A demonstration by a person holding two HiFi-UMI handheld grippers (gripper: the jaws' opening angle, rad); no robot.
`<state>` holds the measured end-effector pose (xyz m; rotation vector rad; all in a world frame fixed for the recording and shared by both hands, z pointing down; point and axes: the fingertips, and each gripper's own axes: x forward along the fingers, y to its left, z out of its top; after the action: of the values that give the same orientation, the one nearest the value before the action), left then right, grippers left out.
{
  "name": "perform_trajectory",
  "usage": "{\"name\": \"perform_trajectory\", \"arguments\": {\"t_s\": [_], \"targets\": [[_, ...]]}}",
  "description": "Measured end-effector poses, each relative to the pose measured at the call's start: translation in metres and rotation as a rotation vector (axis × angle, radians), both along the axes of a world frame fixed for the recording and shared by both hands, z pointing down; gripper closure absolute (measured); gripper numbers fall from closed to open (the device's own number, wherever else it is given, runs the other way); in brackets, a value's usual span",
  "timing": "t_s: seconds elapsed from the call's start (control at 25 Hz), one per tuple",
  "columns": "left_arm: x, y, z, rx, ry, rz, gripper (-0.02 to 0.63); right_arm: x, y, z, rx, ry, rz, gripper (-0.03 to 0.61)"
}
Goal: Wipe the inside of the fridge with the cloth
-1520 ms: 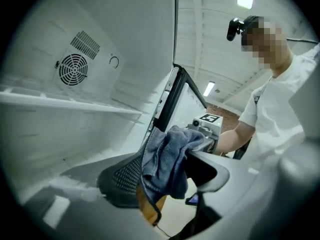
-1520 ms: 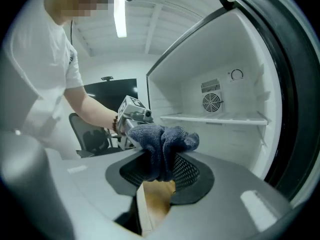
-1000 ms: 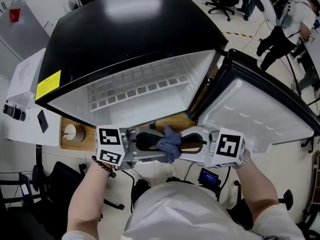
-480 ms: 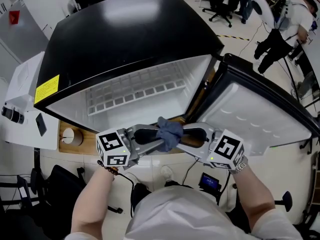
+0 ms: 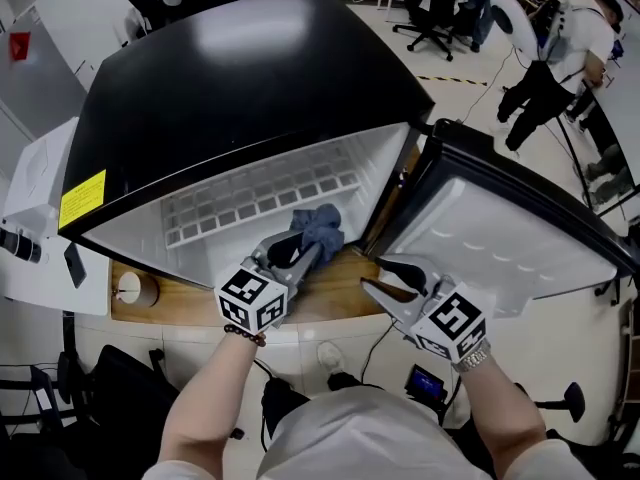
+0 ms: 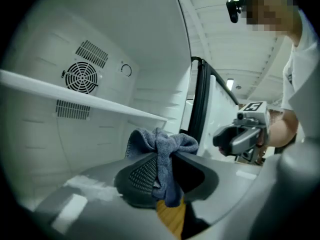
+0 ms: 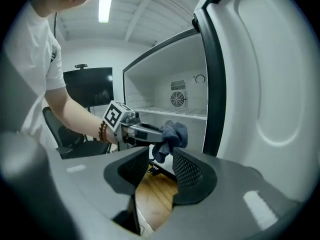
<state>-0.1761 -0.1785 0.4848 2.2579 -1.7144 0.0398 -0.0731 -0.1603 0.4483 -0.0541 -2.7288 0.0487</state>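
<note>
Wooden boarding [image 5: 330, 293] runs under the black fridge [image 5: 250, 78], whose door [image 5: 500, 238] stands wide open to the right with its white liner facing up. At the mouth of the white compartment, the left gripper [image 5: 305, 253] has just been closing its jaws, and they now pinch the blue-grey cloth [image 5: 318, 226], which is bunched at their tips just below the front of the shelf [image 5: 250, 200], near the hinge side. Off to the right, the right gripper [image 5: 378, 276] hangs near the foot of the door, apart from the cloth, its jaws just opened and parted around nothing.
</note>
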Motion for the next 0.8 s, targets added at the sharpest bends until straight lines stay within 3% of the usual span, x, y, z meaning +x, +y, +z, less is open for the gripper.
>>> {"name": "perform_trajectory", "arguments": {"t_s": [0.16,0.48,0.8], "targets": [[-0.021,-0.025,0.014,-0.004,-0.015,-0.144,0.517,0.003,0.003,-0.002,0.003,-0.014,0.024,0.43],[-0.053,-0.071,0.033,-0.002,-0.007,-0.317,0.518,0.007,-0.005,-0.008,-0.002,-0.065,0.124,0.431],[-0.079,-0.118,0.043,0.024,0.026,-0.429,0.518,0.011,0.005,0.001,-0.005,-0.058,0.113,0.437]]}}
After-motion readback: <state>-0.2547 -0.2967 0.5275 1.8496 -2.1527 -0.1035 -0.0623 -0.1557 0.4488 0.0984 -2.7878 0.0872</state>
